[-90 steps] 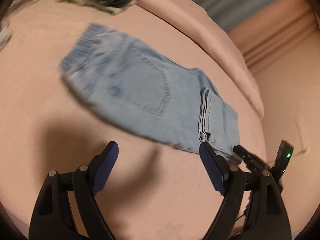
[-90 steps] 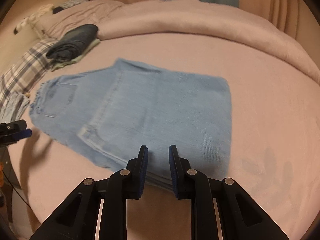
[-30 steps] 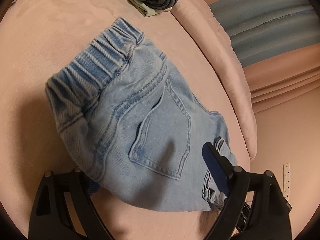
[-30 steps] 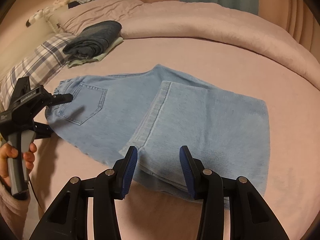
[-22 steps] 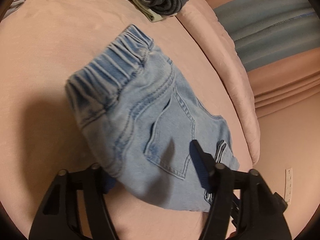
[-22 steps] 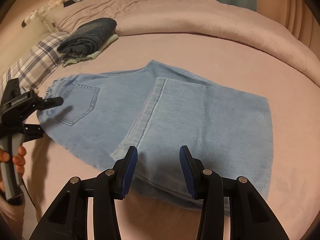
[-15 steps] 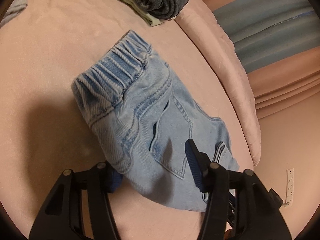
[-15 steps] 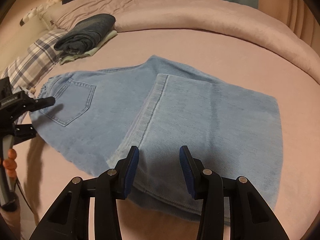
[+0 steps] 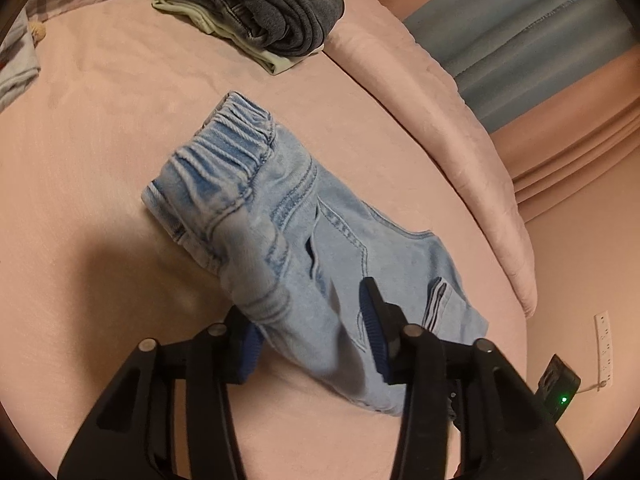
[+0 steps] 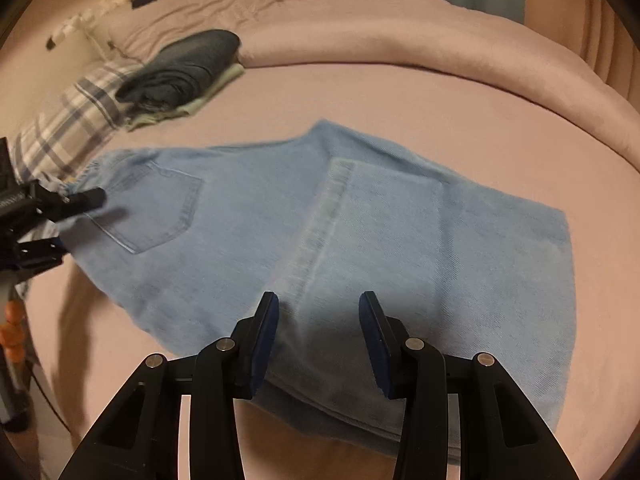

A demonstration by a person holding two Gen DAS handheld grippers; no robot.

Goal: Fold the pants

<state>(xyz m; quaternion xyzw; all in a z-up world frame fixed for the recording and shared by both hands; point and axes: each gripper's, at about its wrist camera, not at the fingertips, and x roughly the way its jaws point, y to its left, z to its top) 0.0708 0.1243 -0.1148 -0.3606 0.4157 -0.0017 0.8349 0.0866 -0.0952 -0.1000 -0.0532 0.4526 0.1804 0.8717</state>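
Light blue jeans [image 10: 400,240] lie folded on the pink bed [image 10: 400,92], the legs laid over the seat. My left gripper [image 9: 310,338] has the waist side of the jeans [image 9: 320,232] bunched between its blue pads. Its jaws are closing, and the elastic waistband stands raised off the bed with a shadow under it. In the right wrist view the left gripper [image 10: 60,216] shows at the far left by the back pocket. My right gripper [image 10: 320,340] hovers open over the near folded edge, pads apart and pressing nothing.
A pile of folded dark clothes [image 9: 276,4] sits on the bed beyond the jeans, next to a plaid pillow [image 10: 68,124]. A rolled pink duvet [image 10: 400,40] runs along the far side. A hand's fingers [image 10: 12,332] show at the left edge.
The left jaws have narrowed from wide apart onto the waist side of the jeans, which is now bunched and lifted. The right gripper has edged closer over the folded edge, its opening unchanged.
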